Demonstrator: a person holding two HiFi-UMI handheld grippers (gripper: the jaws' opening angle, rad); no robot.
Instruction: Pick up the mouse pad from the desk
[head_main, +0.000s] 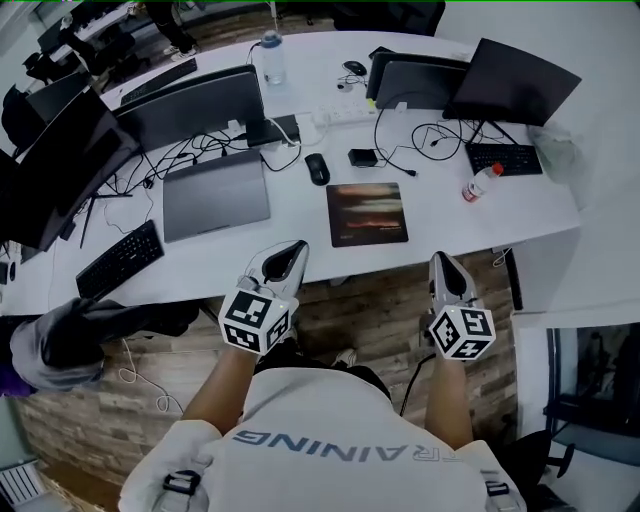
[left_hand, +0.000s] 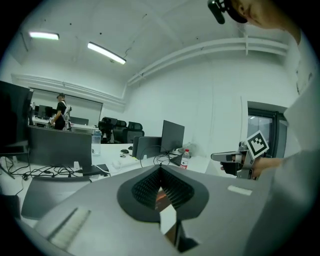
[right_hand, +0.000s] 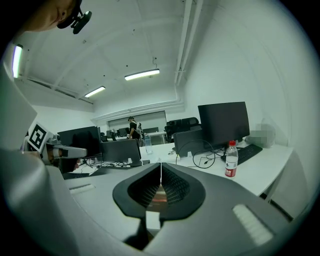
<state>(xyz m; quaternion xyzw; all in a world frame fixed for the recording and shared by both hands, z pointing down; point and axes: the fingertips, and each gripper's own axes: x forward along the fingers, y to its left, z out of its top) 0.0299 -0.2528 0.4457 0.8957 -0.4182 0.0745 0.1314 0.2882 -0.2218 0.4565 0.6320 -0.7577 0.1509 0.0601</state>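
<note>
I have the mouse pad (head_main: 367, 214) lying flat on the white counter (head_main: 450, 215), with a black mouse (head_main: 317, 168) just beyond the pad's far left corner. My left tongs (head_main: 296, 247) hang off the pad's near left corner and my right tongs (head_main: 441, 259) off its near right corner. Both pairs are pressed together on nothing and are clear of the pad.

Dark mouse pad (head_main: 367, 214) flat on desk (head_main: 450, 215)
</note>
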